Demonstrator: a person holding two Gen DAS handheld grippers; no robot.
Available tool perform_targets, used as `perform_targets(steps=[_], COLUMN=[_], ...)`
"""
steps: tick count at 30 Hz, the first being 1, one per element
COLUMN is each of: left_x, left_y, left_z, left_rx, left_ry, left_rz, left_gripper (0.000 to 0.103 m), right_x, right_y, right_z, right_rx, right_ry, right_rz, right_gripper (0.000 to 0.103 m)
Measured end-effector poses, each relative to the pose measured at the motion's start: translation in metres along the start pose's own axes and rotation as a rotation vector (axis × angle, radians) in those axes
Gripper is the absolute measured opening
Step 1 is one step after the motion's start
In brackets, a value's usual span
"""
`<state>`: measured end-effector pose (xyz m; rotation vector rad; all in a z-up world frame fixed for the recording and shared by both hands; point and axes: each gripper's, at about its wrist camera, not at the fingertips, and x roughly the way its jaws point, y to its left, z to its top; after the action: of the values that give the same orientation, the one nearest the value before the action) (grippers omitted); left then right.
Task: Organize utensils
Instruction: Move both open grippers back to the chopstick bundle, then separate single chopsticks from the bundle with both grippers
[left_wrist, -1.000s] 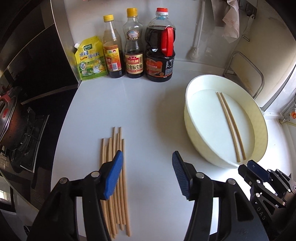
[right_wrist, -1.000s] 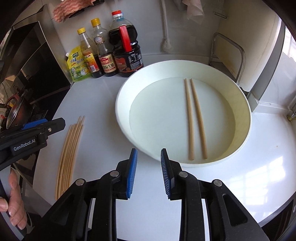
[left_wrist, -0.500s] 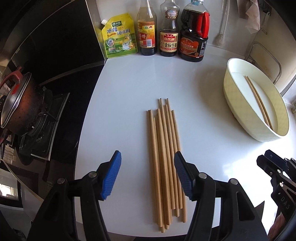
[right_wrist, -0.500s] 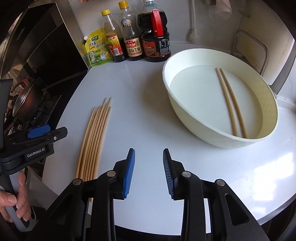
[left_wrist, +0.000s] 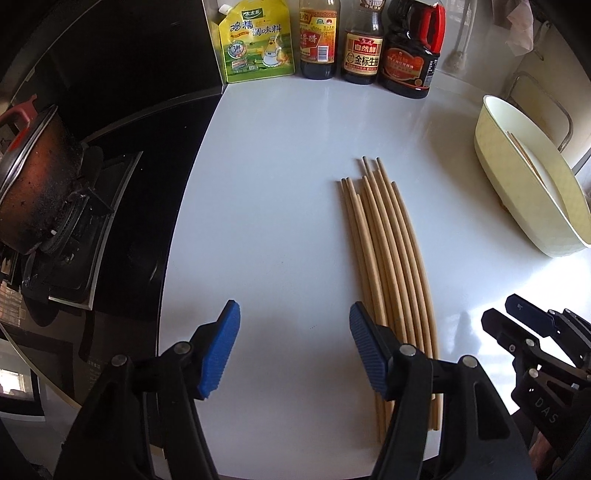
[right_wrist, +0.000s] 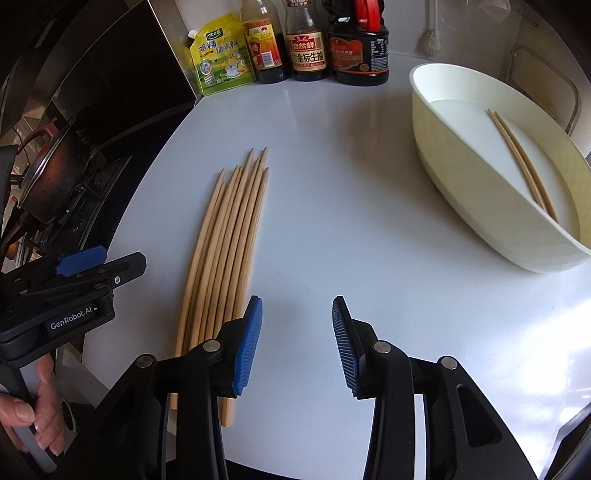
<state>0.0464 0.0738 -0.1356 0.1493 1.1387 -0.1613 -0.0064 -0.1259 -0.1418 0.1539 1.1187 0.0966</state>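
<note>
A bundle of several wooden chopsticks lies lengthwise on the white counter. My left gripper hangs over the counter just left of the bundle's near ends, open and empty, its right finger over the bundle's edge. In the right wrist view the same chopsticks lie left of my right gripper, whose jaws are opening with nothing between them; its left finger overlaps the near ends. A cream oval bowl at the right holds two chopsticks. The left gripper shows at the left edge, held by a hand.
A yellow seasoning pouch and three sauce bottles line the back wall. A black stove with a dark pot borders the counter on the left. A metal rack stands behind the bowl. The counter's front edge is near.
Both grippers have moved left from the bowl to the chopstick bundle and come lower. The right gripper's jaws have widened; the left's widened slightly.
</note>
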Motion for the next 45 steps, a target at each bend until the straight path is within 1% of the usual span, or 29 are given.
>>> perform_targets(steps=[8,10,13,21,26,29,35,39,41,42,45], left_x=[0.017,0.018,0.019,0.019,0.021,0.023,0.028,0.030,0.032,0.032,0.035], left_y=[0.010,0.013,0.017,0.014,0.005,0.002,0.011,0.019,0.020,0.020,0.021], left_z=[-0.010,-0.012,-0.015,-0.020,-0.020,-0.019,-0.015,-0.014,-0.014,-0.015,-0.016], left_rx=[-0.018,-0.022,-0.029,-0.026,-0.010,-0.008,-0.030,-0.042,-0.038,-0.036,-0.040], left_ry=[0.034,0.036,0.037,0.042,0.036,0.032,0.023,0.018,0.016,0.016,0.018], left_rz=[-0.034,-0.036,-0.039,-0.059,-0.073,-0.068,-0.046,-0.043,-0.032,-0.023,-0.018], left_gripper=[0.061,0.063,0.064,0.064,0.065,0.065,0.065,0.066,0.067,0.067,0.067], right_x=[0.021,0.024,0.029,0.033,0.034,0.033,0.028,0.024,0.023,0.023,0.025], right_y=[0.019,0.022,0.026,0.035,0.027,0.019,0.001,-0.007,-0.008,-0.008,-0.005], right_z=[-0.005,-0.005,-0.007,-0.004,-0.002,0.000,-0.002,-0.002,0.001,0.002,0.005], right_rx=[-0.014,-0.022,-0.032,-0.077,-0.063,-0.049,-0.023,-0.008,-0.013,-0.019,-0.046], right_ry=[0.032,0.036,0.046,0.031,0.023,0.020,0.014,0.007,-0.005,-0.009,-0.011], right_rz=[-0.014,-0.022,-0.038,-0.092,-0.108,-0.120,-0.147,-0.114,-0.110,-0.109,-0.117], right_gripper=[0.038,0.039,0.041,0.042,0.041,0.041,0.042,0.042,0.045,0.049,0.050])
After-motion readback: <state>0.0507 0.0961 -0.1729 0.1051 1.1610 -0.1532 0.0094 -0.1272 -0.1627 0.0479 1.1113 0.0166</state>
